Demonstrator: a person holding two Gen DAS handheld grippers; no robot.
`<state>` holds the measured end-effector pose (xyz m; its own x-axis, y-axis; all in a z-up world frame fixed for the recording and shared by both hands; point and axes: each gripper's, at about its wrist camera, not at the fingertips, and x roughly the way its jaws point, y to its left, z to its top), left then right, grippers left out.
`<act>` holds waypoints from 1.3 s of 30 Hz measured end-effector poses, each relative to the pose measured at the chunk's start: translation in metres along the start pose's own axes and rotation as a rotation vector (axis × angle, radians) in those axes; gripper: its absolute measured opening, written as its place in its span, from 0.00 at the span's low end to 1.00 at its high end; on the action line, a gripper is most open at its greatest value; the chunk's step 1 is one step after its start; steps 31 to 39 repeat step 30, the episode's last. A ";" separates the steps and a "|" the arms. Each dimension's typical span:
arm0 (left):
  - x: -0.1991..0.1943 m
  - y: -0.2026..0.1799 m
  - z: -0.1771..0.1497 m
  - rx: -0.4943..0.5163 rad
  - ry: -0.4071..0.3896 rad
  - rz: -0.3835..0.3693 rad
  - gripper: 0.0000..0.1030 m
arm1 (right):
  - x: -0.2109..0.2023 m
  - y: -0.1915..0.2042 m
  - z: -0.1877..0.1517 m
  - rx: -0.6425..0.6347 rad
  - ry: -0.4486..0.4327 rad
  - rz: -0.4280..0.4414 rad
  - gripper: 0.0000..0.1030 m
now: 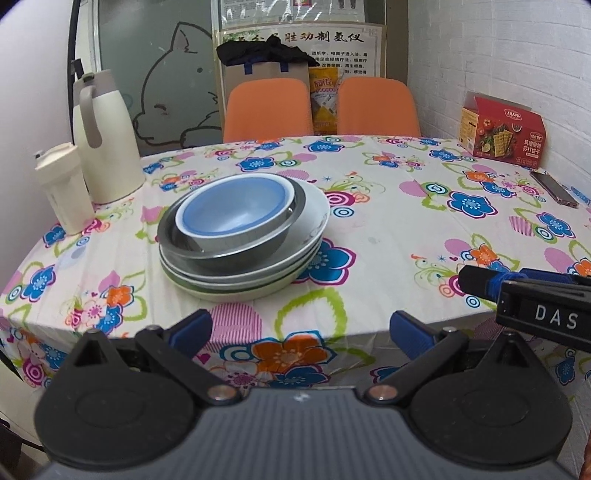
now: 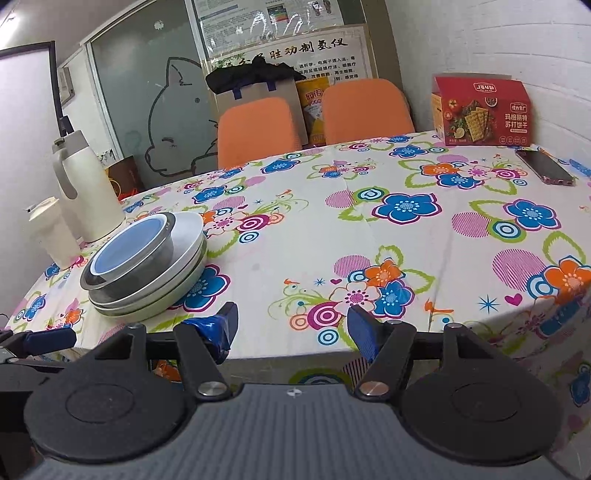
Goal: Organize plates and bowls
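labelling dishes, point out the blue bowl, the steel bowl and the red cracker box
blue bowl (image 1: 236,214), left wrist view, inner floor
round steel bowl (image 1: 236,260), left wrist view, outer wall
red cracker box (image 2: 484,110), right wrist view, front face

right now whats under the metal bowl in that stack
The metal bowl holds a blue bowl and sits on stacked white plates, at least two by their rims. Their centres, and anything between them, are covered.

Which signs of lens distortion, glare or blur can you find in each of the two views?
Left wrist view: the table edge bows, corners darken, and the metal bowl catches a small glint. Right wrist view: the same fisheye bend; the wall poster glares; the nearer orange chair looks soft.
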<state>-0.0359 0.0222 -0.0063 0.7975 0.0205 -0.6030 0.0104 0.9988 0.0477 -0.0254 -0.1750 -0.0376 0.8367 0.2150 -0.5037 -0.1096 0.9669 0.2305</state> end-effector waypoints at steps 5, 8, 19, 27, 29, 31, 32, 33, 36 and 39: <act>-0.001 0.001 -0.001 0.001 0.002 0.012 0.99 | -0.006 0.008 0.000 -0.038 -0.013 -0.003 0.50; -0.002 0.004 0.000 -0.014 -0.005 0.018 0.99 | -0.008 0.008 -0.001 -0.047 -0.014 -0.008 0.50; -0.005 0.011 0.000 -0.035 -0.005 0.019 0.99 | -0.004 0.009 -0.006 -0.060 0.008 -0.035 0.51; -0.008 0.011 -0.001 -0.035 -0.039 0.003 0.99 | -0.006 0.013 -0.007 -0.069 0.016 -0.026 0.51; -0.012 0.011 -0.002 -0.031 -0.064 -0.001 0.98 | -0.005 0.012 -0.007 -0.063 0.018 -0.024 0.51; -0.013 0.010 -0.001 -0.024 -0.068 0.000 0.98 | -0.005 0.012 -0.007 -0.063 0.020 -0.024 0.51; -0.013 0.010 -0.001 -0.024 -0.068 0.000 0.98 | -0.005 0.012 -0.007 -0.063 0.020 -0.024 0.51; -0.013 0.010 -0.001 -0.024 -0.068 0.000 0.98 | -0.005 0.012 -0.007 -0.063 0.020 -0.024 0.51; -0.013 0.010 -0.001 -0.024 -0.068 0.000 0.98 | -0.005 0.012 -0.007 -0.063 0.020 -0.024 0.51; -0.013 0.010 -0.001 -0.024 -0.068 0.000 0.98 | -0.005 0.012 -0.007 -0.063 0.020 -0.024 0.51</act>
